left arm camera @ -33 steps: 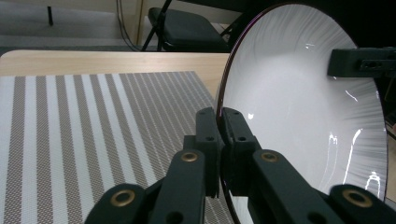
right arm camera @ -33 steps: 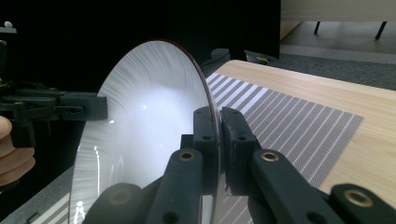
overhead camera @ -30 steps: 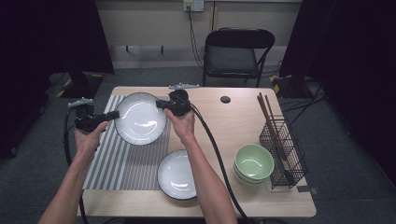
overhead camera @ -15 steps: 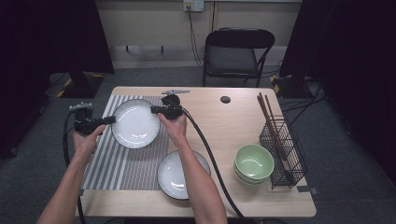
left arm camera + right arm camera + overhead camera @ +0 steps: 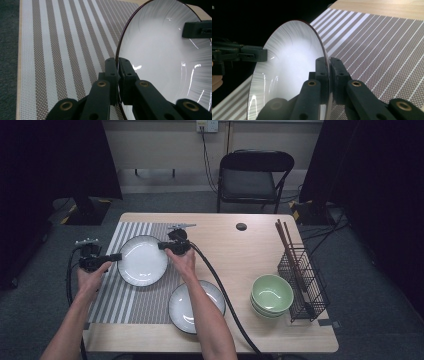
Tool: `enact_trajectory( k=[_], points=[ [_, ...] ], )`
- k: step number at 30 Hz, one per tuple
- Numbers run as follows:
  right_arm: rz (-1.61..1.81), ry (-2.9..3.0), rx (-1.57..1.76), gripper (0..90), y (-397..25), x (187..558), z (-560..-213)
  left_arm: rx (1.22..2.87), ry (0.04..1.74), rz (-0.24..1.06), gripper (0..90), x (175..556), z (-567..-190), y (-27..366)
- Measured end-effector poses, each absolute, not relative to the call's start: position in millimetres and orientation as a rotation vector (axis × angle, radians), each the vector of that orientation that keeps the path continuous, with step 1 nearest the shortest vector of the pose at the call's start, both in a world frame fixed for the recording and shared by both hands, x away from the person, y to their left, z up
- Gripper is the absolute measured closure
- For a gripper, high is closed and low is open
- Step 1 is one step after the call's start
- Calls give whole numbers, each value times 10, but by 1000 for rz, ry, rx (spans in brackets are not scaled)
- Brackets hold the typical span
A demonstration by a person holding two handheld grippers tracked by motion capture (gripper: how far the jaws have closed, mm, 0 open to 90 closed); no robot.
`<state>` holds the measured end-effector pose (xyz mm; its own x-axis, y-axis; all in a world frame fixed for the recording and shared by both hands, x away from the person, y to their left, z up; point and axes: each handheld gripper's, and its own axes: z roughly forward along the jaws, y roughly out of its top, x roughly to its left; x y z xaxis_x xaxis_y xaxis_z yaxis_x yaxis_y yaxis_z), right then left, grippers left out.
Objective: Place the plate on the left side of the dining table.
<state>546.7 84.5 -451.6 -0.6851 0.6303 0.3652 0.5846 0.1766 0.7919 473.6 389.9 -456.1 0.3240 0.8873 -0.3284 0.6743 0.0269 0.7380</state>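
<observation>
From the high view I see the white plate with its dark rim over the striped placemat on the left half of the table. My left gripper pinches the plate's rim at 9 o'clock and my right gripper pinches it near 2 o'clock, so the line between the 2 grips runs roughly left to right across the table. From here the plate's face points up toward the camera. A second plate lies at 5 o'clock from the held one, partly under my right forearm. Far right, at 3 o'clock, sit stacked green bowls beside a wire rack holding chopsticks. A small dark disc lies at 1 o'clock, and a black chair stands behind the table.

The left gripper view adds what the high view cannot: the left gripper is clenched on the plate edge, rim sandwiched between both jaws, with the placemat weave sharp behind. The right gripper's tip shows at 2 o'clock on the far rim.

The right gripper view mirrors it: right gripper clamped on the rim of the plate, with the left gripper at 9 o'clock.

I can read no writing or labels anywhere.
</observation>
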Motion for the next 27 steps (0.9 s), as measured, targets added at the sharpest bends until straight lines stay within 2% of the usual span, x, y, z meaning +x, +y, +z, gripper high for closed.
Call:
enact_trajectory(
  k=[11, 14, 18, 27],
  points=[
    [1537, 2370, 1289, 841, 813, 5540, -4654, 1736, 1450, 324, 868, 4812, -4603, 3807],
    [1552, 2375, 1309, 681, 822, 5537, -4667, 1745, 1459, 326, 870, 4830, -4581, 3781],
    [1508, 2372, 1322, 562, 810, 5510, -4669, 1743, 1464, 342, 873, 4860, -4561, 3742],
    [1533, 2337, 1279, 538, 543, 5443, -4550, 1736, 1520, 319, 871, 4897, -4600, 3744]
  ],
)
